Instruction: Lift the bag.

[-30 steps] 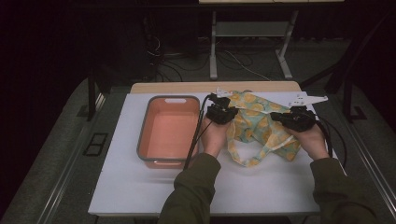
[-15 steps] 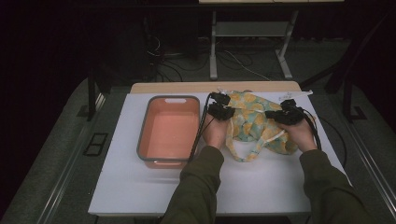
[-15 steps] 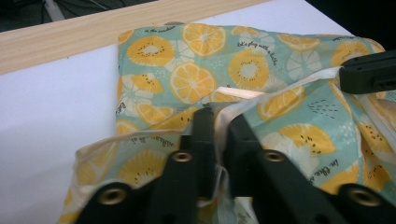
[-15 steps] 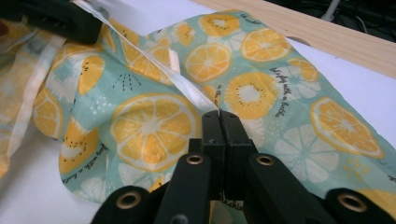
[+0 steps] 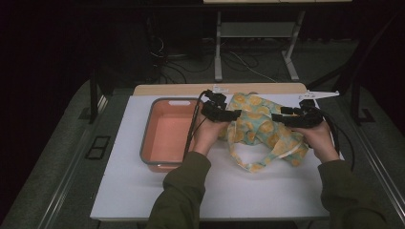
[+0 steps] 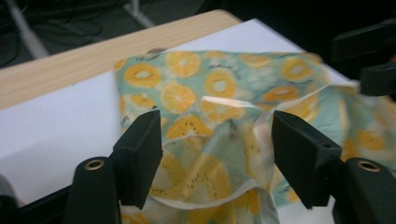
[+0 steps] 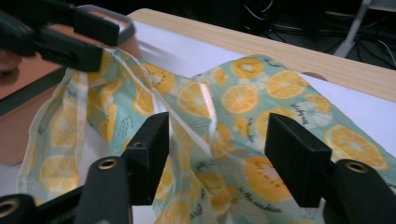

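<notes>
Orange-print plastic bag (image 5: 260,131) | both my grippers, left (image 5: 232,114) and right (image 5: 279,119), have just spread their jaws, letting go | bag lies slack between and beyond each pair, apparently untouched | released on white mat (image 5: 143,186) beside tray (image 5: 168,131)

The crumpled teal plastic bag printed with orange slices (image 6: 224,116) runs off the bottom edge in the left gripper view; its right side blurs, and the left gripper (image 5: 236,114) covers its left edge from above.

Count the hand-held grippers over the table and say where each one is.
2. The left hand-held gripper hangs at the fruit-print bag's left edge, beside the orange tray; the right hand-held gripper at the bag's right side.
</notes>
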`<action>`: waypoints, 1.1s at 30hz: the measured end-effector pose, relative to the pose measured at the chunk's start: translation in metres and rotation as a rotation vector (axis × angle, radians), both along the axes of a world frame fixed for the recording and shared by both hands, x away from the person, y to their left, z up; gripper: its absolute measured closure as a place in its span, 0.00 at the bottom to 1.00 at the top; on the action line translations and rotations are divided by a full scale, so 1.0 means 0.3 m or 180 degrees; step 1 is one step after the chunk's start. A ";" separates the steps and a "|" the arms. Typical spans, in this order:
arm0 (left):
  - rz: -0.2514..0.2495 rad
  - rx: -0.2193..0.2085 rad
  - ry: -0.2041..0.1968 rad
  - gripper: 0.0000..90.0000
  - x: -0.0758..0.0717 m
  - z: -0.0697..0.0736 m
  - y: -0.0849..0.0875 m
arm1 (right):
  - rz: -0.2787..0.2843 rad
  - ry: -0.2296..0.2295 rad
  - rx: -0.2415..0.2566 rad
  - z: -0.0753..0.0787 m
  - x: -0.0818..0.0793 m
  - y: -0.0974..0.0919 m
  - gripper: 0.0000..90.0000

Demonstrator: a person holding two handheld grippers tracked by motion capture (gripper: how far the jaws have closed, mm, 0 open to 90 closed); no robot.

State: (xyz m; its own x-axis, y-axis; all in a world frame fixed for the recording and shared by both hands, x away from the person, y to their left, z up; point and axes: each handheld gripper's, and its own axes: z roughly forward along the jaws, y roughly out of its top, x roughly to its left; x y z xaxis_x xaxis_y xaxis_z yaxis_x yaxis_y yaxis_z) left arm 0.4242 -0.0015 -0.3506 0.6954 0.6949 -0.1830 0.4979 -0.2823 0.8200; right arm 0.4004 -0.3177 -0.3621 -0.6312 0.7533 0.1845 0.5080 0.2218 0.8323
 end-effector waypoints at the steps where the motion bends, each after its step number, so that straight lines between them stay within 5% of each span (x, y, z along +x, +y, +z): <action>1: -0.0047 -0.0037 -0.0008 0.33 -0.012 0.008 0.015 | 0.0027 0.0003 0.0002 0.007 -0.009 0.004 0.42; 15: -0.0499 -0.0183 -0.0269 0.24 -0.253 0.061 0.267 | 0.0465 -0.0137 0.0025 0.039 -0.175 0.047 0.34; 21: -0.0538 -0.0200 -0.0369 0.19 -0.347 0.024 0.370 | 0.0546 -0.0146 0.0009 0.000 -0.241 0.030 0.26; 33: -0.0526 -0.0236 -0.0518 0.04 -0.455 -0.048 0.548 | 0.0589 -0.0317 -0.0015 -0.049 -0.341 0.004 0.13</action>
State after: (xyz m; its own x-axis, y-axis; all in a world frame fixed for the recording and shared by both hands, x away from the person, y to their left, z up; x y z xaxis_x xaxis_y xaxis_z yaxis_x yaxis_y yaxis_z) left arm 0.2877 0.1629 -0.3650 0.8231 0.5580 -0.1056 0.3096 -0.2851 0.9071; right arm 0.2982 -0.3165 -0.3769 -0.7738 0.6236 0.1110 0.3736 0.3078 0.8750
